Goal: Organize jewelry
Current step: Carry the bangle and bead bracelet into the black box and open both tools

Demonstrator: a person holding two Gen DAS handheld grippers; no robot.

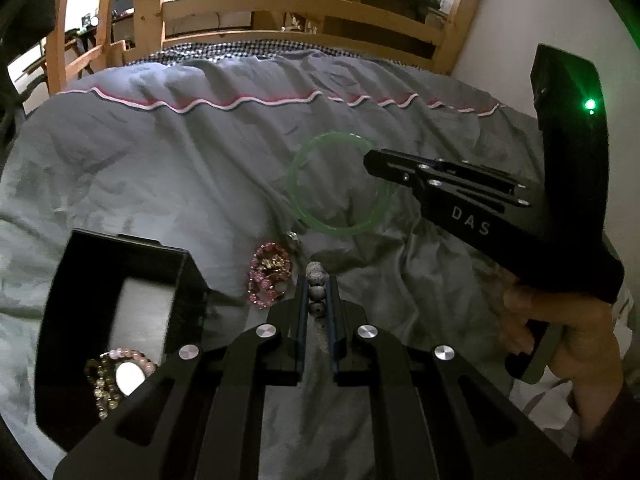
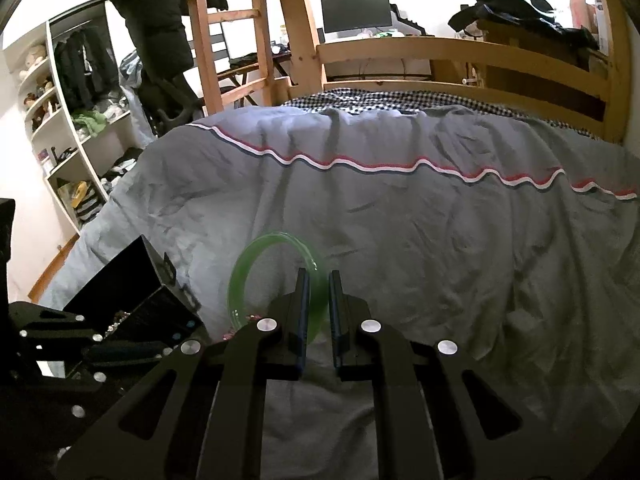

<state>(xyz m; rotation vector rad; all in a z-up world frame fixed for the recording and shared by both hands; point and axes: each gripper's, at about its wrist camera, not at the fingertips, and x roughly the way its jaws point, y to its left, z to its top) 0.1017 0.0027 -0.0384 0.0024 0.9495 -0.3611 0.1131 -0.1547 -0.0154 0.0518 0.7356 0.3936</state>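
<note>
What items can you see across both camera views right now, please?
Bangle: one, translucent green, raised off the duvet, its rim between the right tool's fingers.
Stone bead bracelet: one, grey, gripped in the left tool.
Crystal bracelet: one, pink, on the duvet beside the box.
Box: one, black, open, on the duvet at left.
Bracelets in box: at least two, pale pink and yellowish, on its floor.
Duvet: one, grey with red-white wavy trim, covering the bed.
Bed frame: one, light wood, at the far end.
Left tool: black, closed on the beads.
Right tool: black, closed on the bangle.
</note>
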